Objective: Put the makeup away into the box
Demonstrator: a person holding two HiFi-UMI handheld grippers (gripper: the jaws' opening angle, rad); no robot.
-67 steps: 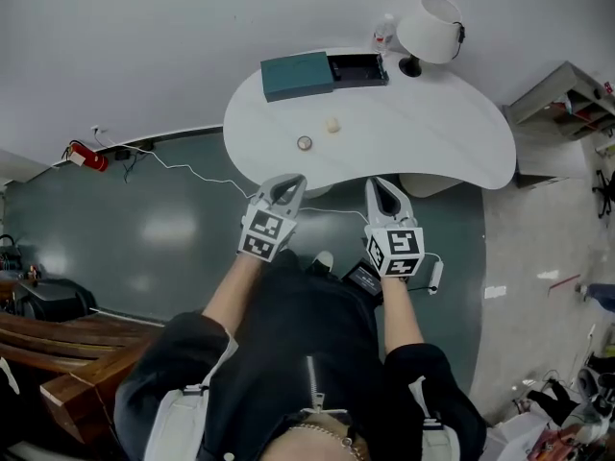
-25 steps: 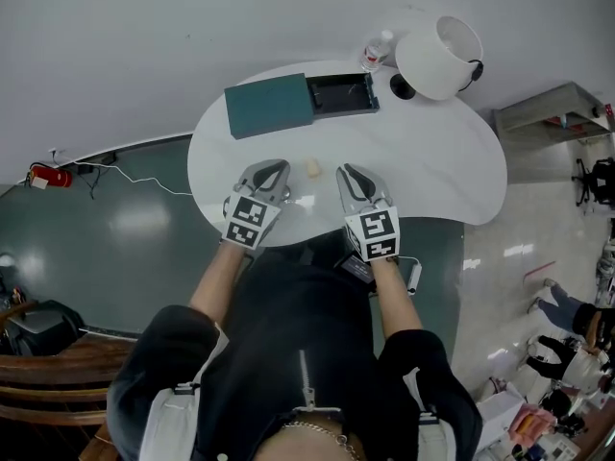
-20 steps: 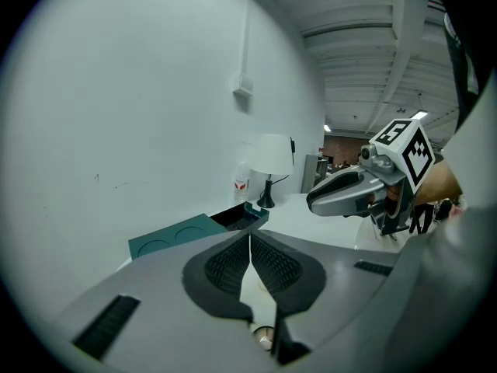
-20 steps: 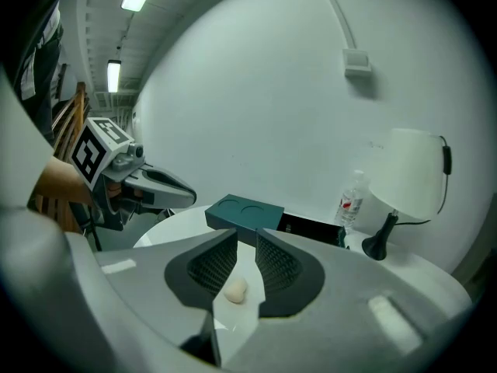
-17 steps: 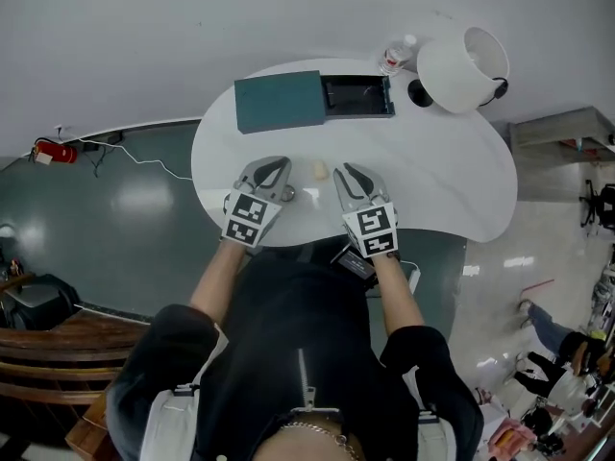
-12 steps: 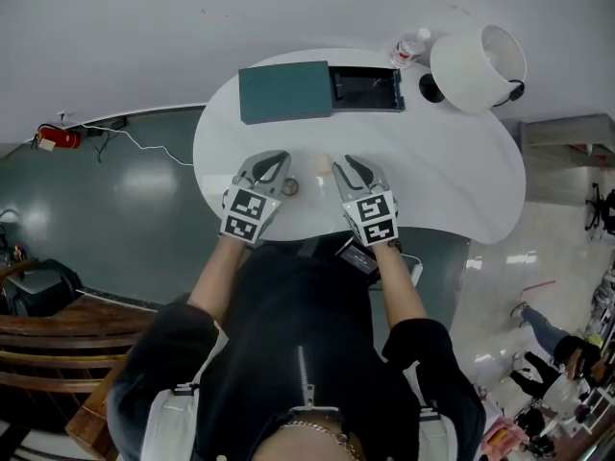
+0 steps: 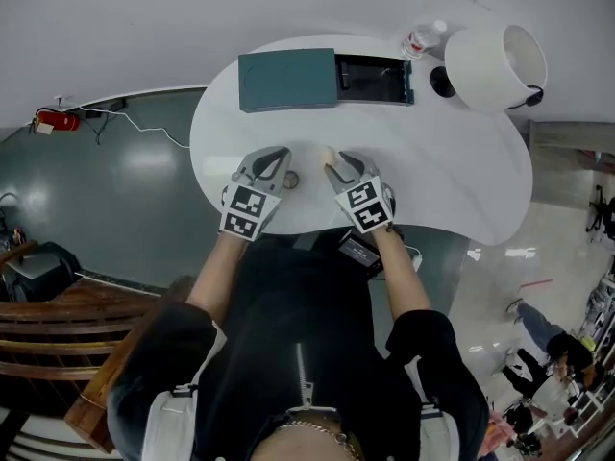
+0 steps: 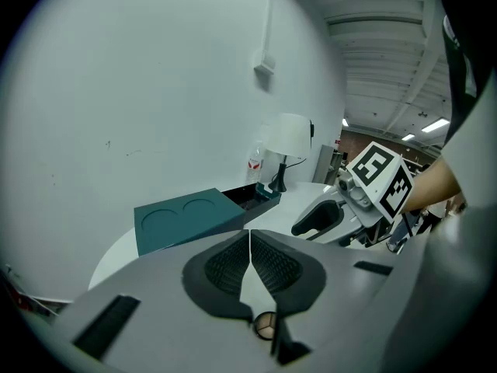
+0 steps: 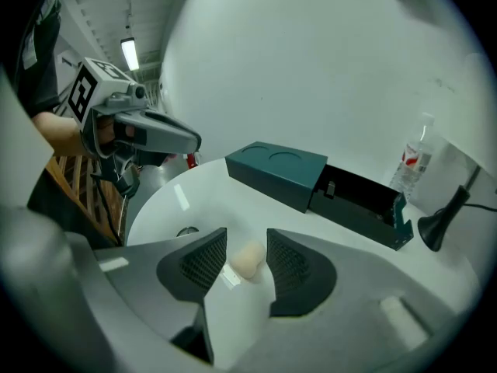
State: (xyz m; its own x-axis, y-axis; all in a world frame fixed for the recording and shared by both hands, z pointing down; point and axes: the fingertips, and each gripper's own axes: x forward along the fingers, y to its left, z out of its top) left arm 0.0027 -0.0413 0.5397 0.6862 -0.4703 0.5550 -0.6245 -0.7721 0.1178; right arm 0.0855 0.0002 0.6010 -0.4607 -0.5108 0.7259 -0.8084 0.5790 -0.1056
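Observation:
A beige makeup sponge (image 9: 247, 260) lies on the white table (image 7: 452, 171). My right gripper (image 9: 247, 256) stands around it; its jaws have just been opening, and the pads do not press on the sponge. In the head view the sponge (image 7: 329, 153) peeks out at the right gripper's (image 7: 335, 164) tips. A small round compact (image 7: 290, 180) lies beside my left gripper (image 7: 277, 157), whose pads (image 8: 250, 261) meet with nothing between them. The compact (image 8: 265, 326) shows just beneath them. At the table's far side stands the teal box (image 7: 286, 66) with its dark drawer (image 7: 373, 77) pulled out.
A white lamp (image 7: 495, 58) on a dark foot and a water bottle (image 7: 419, 39) stand at the far right of the table, next to the drawer. A red fire extinguisher (image 7: 53, 120) and a cable lie on the floor to the left.
Both grippers have come down onto the table. The right one swung left, opened its jaws and now straddles the sponge. The left one stays shut beside the compact.

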